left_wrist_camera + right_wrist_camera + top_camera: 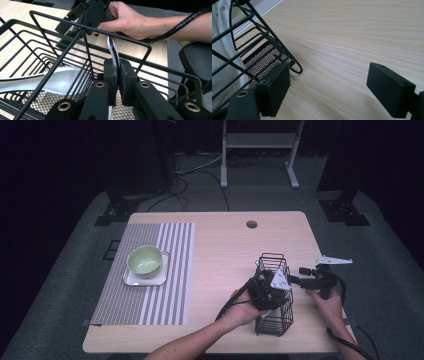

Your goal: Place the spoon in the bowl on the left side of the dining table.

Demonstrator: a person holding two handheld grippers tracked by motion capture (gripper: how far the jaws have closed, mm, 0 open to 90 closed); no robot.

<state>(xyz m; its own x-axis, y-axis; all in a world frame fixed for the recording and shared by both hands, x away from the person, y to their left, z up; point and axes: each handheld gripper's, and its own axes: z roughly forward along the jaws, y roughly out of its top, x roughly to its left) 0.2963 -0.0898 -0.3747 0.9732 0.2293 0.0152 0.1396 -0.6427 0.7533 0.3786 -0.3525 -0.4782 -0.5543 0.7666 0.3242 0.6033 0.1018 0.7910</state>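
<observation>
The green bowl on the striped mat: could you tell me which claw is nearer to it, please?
Left. The left claw is at the basket, right of the bowl; the right claw is beyond the basket.

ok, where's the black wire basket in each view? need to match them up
High view: black wire basket lower right of the table, between the two hands.
Left gripper view: its rim and bars span the frame, around the left tongs, which are shut on a thin white piece.
Right gripper view: upper left corner.
Shared landmark: the light wood table.
</observation>
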